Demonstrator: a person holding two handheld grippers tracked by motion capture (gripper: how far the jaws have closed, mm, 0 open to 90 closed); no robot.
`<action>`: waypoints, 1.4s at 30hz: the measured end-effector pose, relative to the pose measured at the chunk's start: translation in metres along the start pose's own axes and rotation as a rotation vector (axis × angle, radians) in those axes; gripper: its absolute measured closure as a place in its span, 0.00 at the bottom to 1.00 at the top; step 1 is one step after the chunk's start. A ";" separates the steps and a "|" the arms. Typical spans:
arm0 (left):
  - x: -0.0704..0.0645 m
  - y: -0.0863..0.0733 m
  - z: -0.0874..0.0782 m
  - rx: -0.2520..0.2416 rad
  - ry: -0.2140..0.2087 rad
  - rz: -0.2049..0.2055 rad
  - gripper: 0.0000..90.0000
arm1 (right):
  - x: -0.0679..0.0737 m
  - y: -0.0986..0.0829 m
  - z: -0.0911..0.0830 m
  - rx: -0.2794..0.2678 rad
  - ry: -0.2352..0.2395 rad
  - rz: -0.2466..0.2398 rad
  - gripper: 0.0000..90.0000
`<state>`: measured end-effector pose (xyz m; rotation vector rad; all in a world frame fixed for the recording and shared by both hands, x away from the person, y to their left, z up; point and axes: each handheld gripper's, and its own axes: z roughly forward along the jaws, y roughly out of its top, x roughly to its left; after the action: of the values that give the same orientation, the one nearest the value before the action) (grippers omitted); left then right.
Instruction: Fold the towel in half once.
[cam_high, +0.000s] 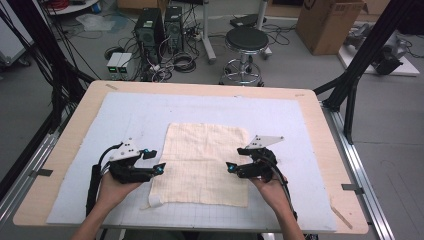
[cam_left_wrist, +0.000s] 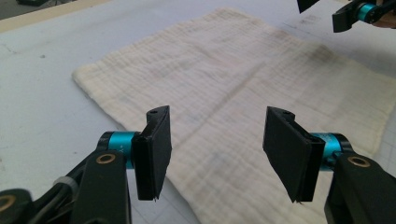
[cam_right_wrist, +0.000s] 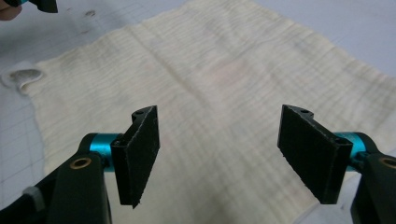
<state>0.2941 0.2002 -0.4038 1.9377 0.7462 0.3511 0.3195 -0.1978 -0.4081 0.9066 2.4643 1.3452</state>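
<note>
A pale grey mat (cam_high: 125, 115) with a faint grid covers most of the wooden desk (cam_high: 90, 100), leaving a bare wood border all round. On the floor beyond the desk stand two black computer towers (cam_high: 157, 27) amid tangled cables (cam_high: 180, 62), with a round black stool (cam_high: 246, 42) on a chrome base to their right. A brown cardboard box (cam_high: 327, 22) sits farther right, and black frame struts (cam_high: 367, 45) slant down beside the desk.

Grey floor (cam_high: 300, 70), black stool (cam_high: 246, 40).
</note>
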 end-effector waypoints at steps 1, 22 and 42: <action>0.002 0.002 0.002 0.002 -0.001 -0.005 0.47 | -0.002 0.002 0.000 -0.008 0.002 0.016 0.33; 0.047 0.048 0.052 -0.012 0.081 -0.088 0.52 | -0.060 0.041 0.011 0.002 -0.101 0.114 0.34; 0.094 0.030 0.097 0.058 0.208 -0.248 0.66 | -0.101 0.038 0.045 0.056 -0.173 0.196 0.47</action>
<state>0.4286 0.1820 -0.4295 1.8534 1.1316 0.3849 0.4357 -0.2111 -0.4153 1.2501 2.3423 1.2012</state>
